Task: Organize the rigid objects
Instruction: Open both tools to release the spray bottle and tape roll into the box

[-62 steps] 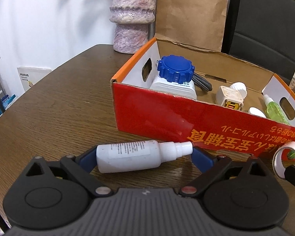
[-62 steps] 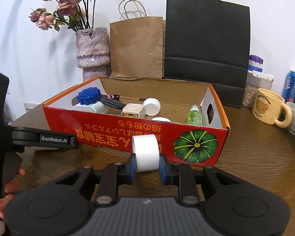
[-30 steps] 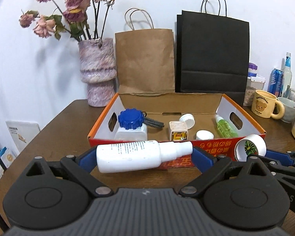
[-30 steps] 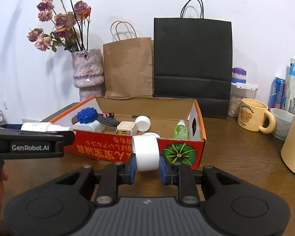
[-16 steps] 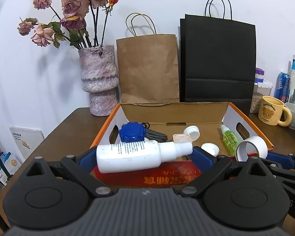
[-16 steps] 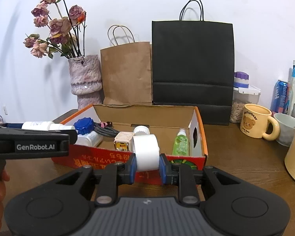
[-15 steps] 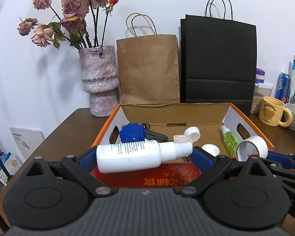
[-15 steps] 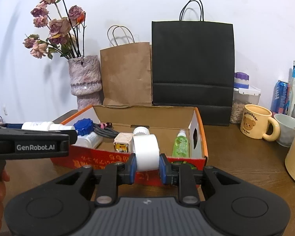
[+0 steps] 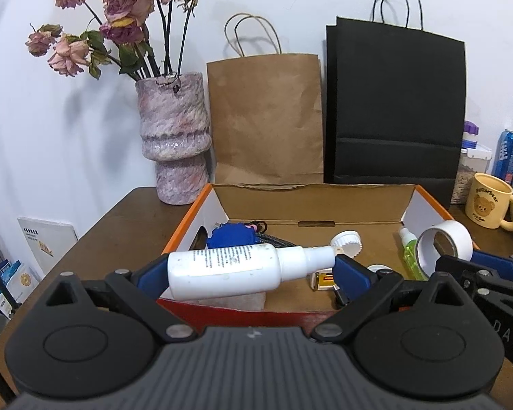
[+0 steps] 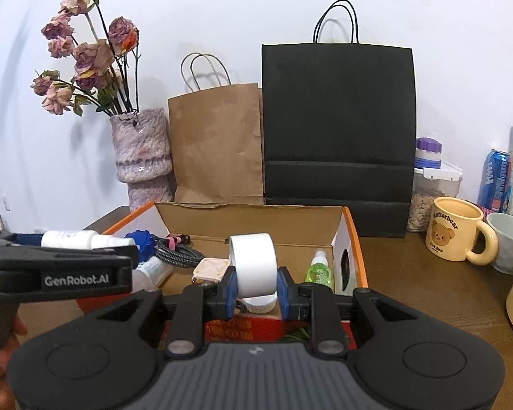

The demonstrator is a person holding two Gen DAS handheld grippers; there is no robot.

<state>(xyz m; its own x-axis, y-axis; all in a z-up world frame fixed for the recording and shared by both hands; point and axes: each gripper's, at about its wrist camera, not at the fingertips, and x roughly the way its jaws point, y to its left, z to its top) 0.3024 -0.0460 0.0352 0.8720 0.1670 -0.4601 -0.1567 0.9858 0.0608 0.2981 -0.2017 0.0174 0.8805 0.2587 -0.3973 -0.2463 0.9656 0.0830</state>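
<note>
My left gripper (image 9: 246,268) is shut on a white spray bottle (image 9: 236,270), held crosswise above the front wall of the red and orange cardboard box (image 9: 311,201). My right gripper (image 10: 254,282) is shut on a white tape roll (image 10: 253,264), also over the box's (image 10: 354,235) front edge. The tape roll (image 9: 444,244) shows at right in the left wrist view. Inside the box lie a blue-capped jar (image 9: 231,235), a braided cable (image 10: 178,253), a beige cube (image 10: 210,270), a white cap (image 9: 347,241) and a green bottle (image 10: 319,270).
A pink vase (image 10: 142,160) with dried roses, a brown paper bag (image 10: 219,147) and a black paper bag (image 10: 338,136) stand behind the box. A yellow bear mug (image 10: 456,234), a grey cup (image 10: 509,246), a seed jar (image 10: 431,184) and cans (image 10: 496,179) stand at right.
Both grippers have risen and moved forward from the table in front of the box to above its front wall, still holding the bottle and the tape roll.
</note>
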